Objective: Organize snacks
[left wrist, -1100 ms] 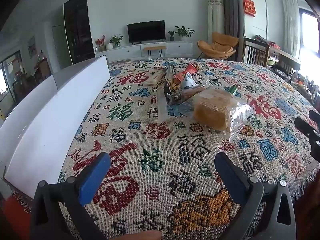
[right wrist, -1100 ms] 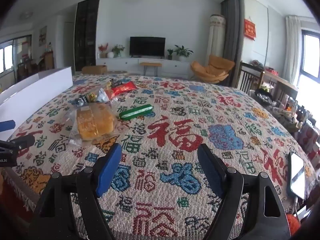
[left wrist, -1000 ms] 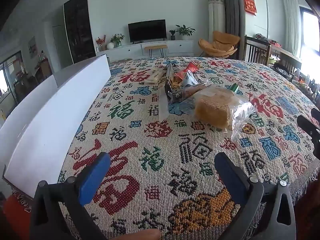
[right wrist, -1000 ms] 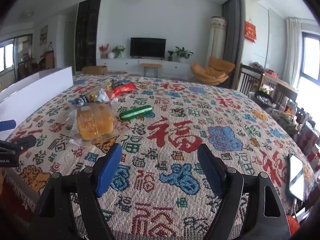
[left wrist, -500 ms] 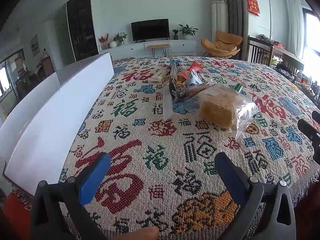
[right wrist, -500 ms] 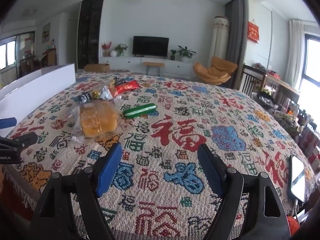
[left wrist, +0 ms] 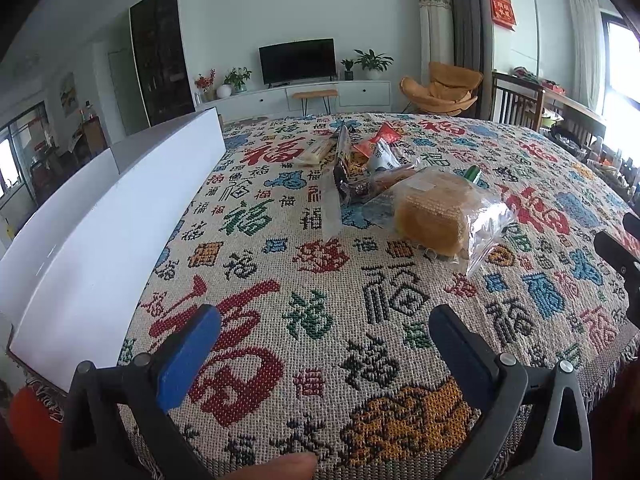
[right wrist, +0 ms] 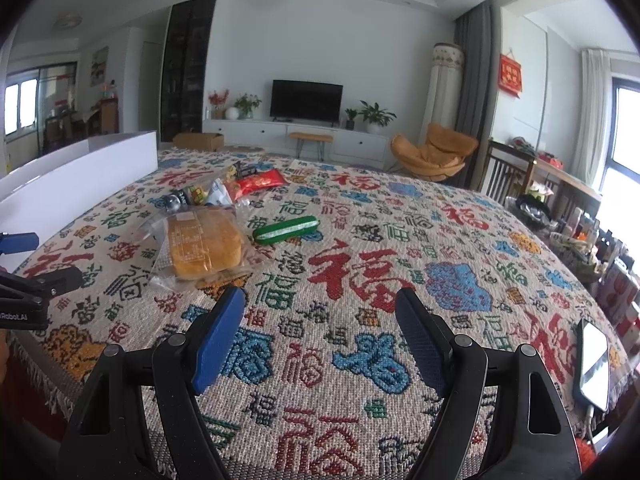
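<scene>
The left gripper is being held above the near edge of the patterned tablecloth, jaws spread wide with nothing between them. The right gripper is likewise being held with jaws wide apart and empty over the cloth. The snacks are lying together toward the far left of the table: a bagged bread loaf in clear plastic is resting nearest, a green wrapped stick is lying just beside it to the right, and a red packet with several smaller packets is lying behind. A white box is standing along the left edge. A phone is lying at the right edge.
</scene>
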Available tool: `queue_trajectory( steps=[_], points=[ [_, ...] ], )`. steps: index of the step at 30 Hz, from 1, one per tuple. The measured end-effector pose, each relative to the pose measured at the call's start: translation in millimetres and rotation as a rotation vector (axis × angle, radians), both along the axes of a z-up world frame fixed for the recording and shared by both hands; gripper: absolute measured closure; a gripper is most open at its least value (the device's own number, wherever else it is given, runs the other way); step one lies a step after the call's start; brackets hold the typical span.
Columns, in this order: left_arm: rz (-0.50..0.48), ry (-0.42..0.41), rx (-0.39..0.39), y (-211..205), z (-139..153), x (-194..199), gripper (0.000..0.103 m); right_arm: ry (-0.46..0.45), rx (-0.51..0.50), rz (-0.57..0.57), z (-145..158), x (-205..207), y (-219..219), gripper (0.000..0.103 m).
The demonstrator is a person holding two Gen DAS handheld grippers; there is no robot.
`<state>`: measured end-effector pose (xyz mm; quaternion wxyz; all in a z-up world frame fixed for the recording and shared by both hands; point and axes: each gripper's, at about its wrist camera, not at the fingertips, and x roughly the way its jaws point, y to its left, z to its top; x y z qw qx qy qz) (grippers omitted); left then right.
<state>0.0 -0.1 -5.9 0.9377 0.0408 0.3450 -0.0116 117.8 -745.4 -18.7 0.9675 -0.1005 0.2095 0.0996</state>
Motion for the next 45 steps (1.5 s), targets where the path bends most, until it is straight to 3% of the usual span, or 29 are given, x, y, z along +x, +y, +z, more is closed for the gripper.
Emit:
queue_trajectory(
  steps=[45],
  points=[
    [0.02,0.051,0.003,9,-14,10,0.0,0.03,-0.035,0.039,-13,3,12,0.022]
  ],
)
